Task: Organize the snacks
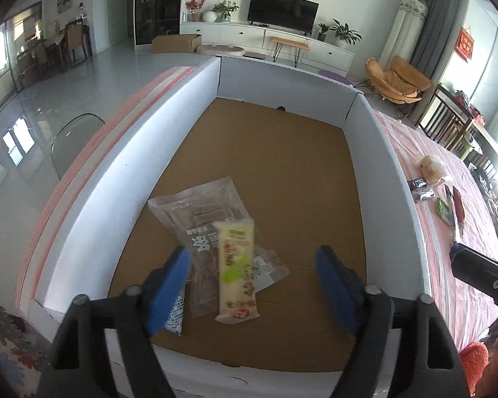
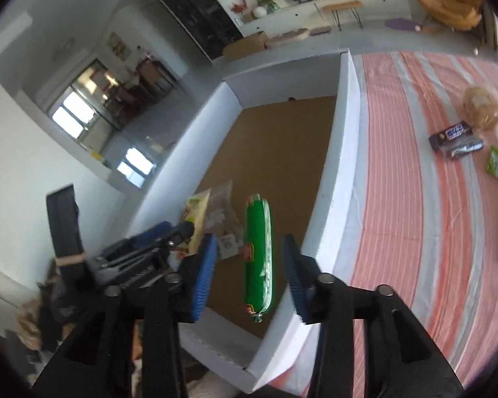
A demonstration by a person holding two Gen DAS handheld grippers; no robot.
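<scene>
Striped tablecloth (image 2: 415,199) carries white box (image 2: 345,172), snacks (image 2: 451,137).

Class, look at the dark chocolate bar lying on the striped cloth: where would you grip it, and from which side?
Grip the chocolate bar across its narrow width at mid-length, coming from above: it lies flat, and a silver packet crowds one long side.

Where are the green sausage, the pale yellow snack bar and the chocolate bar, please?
green sausage (image 2: 258,258), right wrist view, middle of its casing
pale yellow snack bar (image 1: 237,270), left wrist view, wrapper centre
chocolate bar (image 2: 451,134), right wrist view, label
</scene>
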